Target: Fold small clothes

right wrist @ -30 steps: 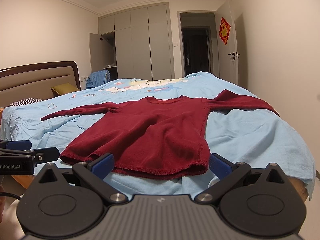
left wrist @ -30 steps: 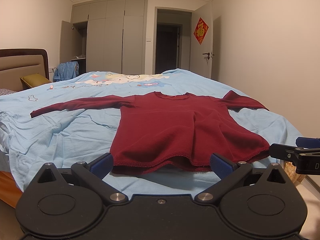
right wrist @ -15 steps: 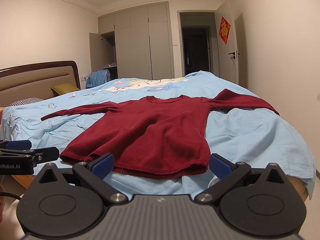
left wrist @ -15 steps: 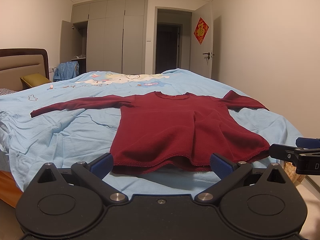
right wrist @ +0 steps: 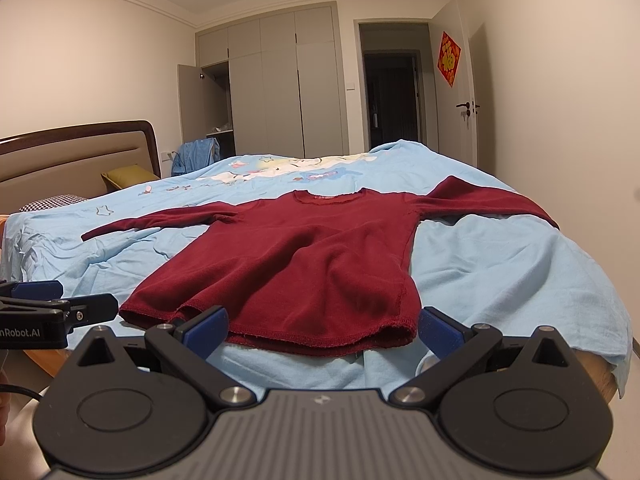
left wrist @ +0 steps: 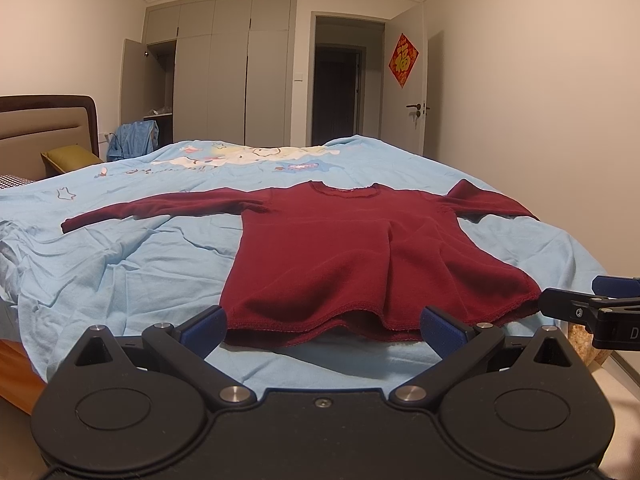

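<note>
A wide bed with a light-blue printed cotton sheet (left wrist: 120, 264) carries the dark-red long-sleeved knit top (left wrist: 360, 264), spread flat near its foot edge. Left gripper (left wrist: 324, 326) and right gripper (right wrist: 322, 326) hover beside that hem, jaws spread, empty.

Home bedroom: bed (left wrist: 120, 264), wardrobe (left wrist: 228, 68).

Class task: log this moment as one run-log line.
stage: pre-grasp | left gripper: open, empty | right gripper: open, empty | red top: flat on bed, unfolded
</note>
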The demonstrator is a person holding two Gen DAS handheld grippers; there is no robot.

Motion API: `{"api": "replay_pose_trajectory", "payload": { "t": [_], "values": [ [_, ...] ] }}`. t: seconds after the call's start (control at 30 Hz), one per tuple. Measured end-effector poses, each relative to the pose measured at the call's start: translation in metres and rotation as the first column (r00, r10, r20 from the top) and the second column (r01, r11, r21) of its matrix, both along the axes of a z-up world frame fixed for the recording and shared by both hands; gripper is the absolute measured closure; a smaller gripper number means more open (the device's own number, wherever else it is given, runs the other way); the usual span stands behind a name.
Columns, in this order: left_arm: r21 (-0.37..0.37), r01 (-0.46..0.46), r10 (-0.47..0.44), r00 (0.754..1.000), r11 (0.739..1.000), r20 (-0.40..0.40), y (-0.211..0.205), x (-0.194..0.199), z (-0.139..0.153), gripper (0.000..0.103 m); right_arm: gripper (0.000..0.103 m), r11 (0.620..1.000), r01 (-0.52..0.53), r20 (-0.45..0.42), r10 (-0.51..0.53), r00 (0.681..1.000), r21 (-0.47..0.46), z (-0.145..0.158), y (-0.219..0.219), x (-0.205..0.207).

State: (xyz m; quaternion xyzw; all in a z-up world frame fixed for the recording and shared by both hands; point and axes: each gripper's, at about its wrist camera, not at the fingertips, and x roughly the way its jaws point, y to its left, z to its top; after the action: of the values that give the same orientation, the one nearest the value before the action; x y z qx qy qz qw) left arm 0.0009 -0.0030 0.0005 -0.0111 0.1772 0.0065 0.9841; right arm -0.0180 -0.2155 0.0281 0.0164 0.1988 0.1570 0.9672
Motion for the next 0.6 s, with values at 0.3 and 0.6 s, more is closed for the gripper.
{"api": "replay_pose_trajectory", "payload": {
  "t": [0.3, 0.6],
  "values": [
    [0.027, -0.015, 0.016, 0.999, 1.0, -0.048, 0.003, 0.011, -0.006, 0.001, 0.0, 0.999, -0.01, -0.053, 0.013, 0.999, 0.044, -0.005, -0.006, 0.011],
    [0.04, -0.006, 0.01, 0.994, 0.999, -0.109, 0.003, 0.061, 0.001, 0.001, 0.0, 0.999, 0.041, -0.11, -0.039, 0.993, 0.011, -0.004, -0.029, 0.047]
  ]
}}
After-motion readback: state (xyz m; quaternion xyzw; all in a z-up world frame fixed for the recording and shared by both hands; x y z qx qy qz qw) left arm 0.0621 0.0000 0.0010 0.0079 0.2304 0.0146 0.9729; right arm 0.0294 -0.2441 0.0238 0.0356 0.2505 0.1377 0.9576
